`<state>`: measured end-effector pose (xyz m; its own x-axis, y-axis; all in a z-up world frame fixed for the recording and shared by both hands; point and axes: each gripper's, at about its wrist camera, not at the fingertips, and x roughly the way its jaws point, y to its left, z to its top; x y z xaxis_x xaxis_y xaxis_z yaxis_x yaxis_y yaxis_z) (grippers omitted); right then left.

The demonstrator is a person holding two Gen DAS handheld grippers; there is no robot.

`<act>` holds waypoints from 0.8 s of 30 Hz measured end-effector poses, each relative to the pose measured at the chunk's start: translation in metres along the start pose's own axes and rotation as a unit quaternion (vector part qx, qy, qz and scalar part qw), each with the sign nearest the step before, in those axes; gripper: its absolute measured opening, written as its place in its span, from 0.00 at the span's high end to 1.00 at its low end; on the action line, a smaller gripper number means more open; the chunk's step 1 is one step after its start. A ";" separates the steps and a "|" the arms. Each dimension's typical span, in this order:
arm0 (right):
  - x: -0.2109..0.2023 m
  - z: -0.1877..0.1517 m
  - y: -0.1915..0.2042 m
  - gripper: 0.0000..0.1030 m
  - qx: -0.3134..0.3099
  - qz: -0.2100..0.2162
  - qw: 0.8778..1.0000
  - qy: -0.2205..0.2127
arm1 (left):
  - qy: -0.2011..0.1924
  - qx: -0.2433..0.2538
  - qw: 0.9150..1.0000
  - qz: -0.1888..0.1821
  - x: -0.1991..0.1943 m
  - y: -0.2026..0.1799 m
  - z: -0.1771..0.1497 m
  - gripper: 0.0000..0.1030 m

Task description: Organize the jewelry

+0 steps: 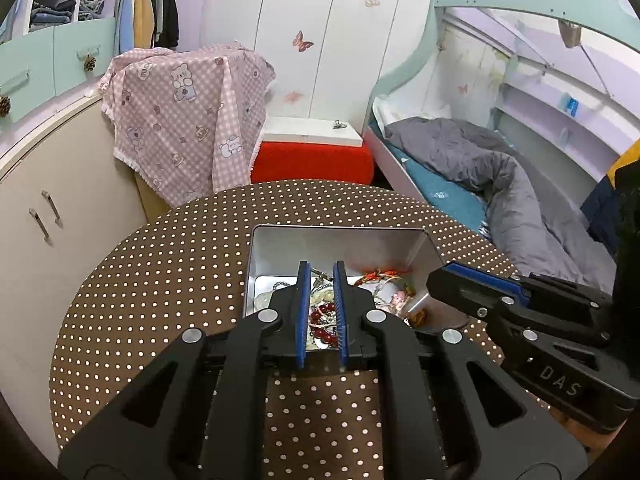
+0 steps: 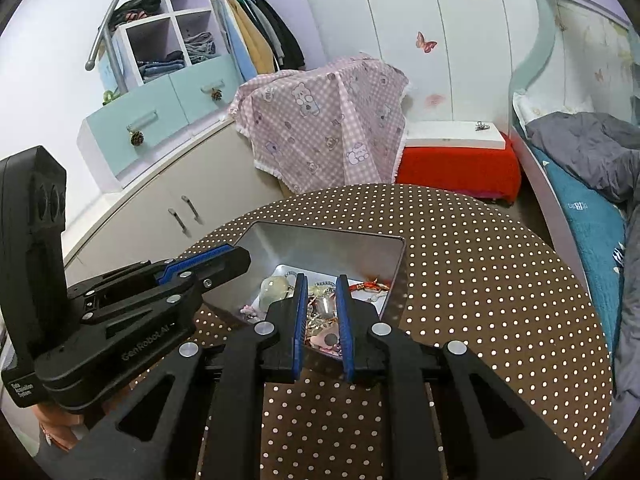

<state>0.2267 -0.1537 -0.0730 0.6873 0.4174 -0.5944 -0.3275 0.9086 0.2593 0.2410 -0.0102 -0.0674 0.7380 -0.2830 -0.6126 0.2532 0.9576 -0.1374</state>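
A silver metal tin [image 1: 340, 240] [image 2: 320, 244] stands on the round brown polka-dot table [image 1: 160, 272] [image 2: 480, 280]. It holds mixed jewelry: a dark red bead bracelet [image 1: 322, 316], red-and-gold cords [image 1: 380, 276] [image 2: 370, 285], a pale green stone [image 2: 274, 286] and pink pieces [image 2: 324, 340]. My left gripper [image 1: 323, 270] hovers over the tin's near left side, its jaws a narrow gap apart and empty. My right gripper [image 2: 322, 280] hovers over the tin's near right side, jaws also a narrow gap apart and empty. Each gripper shows in the other's view, the right [image 1: 456, 276] and the left [image 2: 224, 260].
A pink checked cloth [image 1: 184, 112] drapes over furniture behind the table. A red stool with a white board [image 1: 312, 152] stands beyond. A bed with a grey duvet [image 1: 480, 168] is on the right. Beige cabinets [image 1: 44, 208] are on the left.
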 end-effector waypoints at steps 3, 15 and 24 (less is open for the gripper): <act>0.002 -0.001 -0.001 0.87 0.003 -0.002 1.000 0.002 | 0.001 -0.015 1.000 -0.001 0.000 0.005 0.000 0.75; -0.003 0.002 0.004 0.83 0.008 0.000 0.999 -0.039 | -0.056 -0.011 0.997 0.052 -0.046 0.005 0.004 0.40; -0.050 0.002 0.015 0.39 0.011 -0.002 0.995 -0.096 | -0.121 0.016 0.983 0.134 -0.098 -0.013 -0.005 0.21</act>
<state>0.1891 -0.1607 -0.0377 0.7999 0.4079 -0.4402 -0.3118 0.9092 0.2761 0.1623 0.0059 -0.0091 0.9073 -0.0287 -0.4194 0.0455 0.9985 0.0302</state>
